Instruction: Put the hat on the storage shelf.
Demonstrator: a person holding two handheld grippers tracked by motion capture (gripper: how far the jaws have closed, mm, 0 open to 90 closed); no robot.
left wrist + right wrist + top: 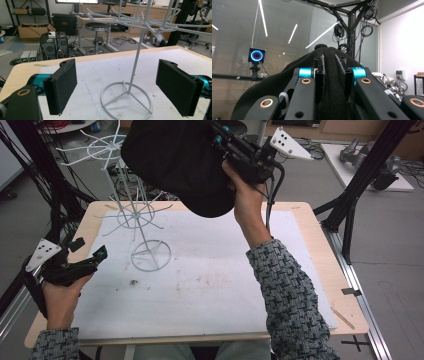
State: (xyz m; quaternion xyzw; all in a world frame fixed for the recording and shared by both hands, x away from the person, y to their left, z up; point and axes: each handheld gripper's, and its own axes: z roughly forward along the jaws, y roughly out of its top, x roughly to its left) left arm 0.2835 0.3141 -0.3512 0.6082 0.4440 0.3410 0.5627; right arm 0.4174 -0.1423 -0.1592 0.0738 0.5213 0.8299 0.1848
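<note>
Black cap (pixel 177 162) pinched in right gripper (pixel 227 145), raised above rack (pixel 135 210); left gripper (pixel 97 257) open.

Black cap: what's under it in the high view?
The black cap, pinched by the right gripper, hangs over the table's far edge and the white wire rack. It covers some rack arms and floor.

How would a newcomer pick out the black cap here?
Start at the white foam sheet covering the table, then look above its far edge. The black cap hangs there, pinched in the right tool, the one soft dark item beside the thin white wire rack.
</note>
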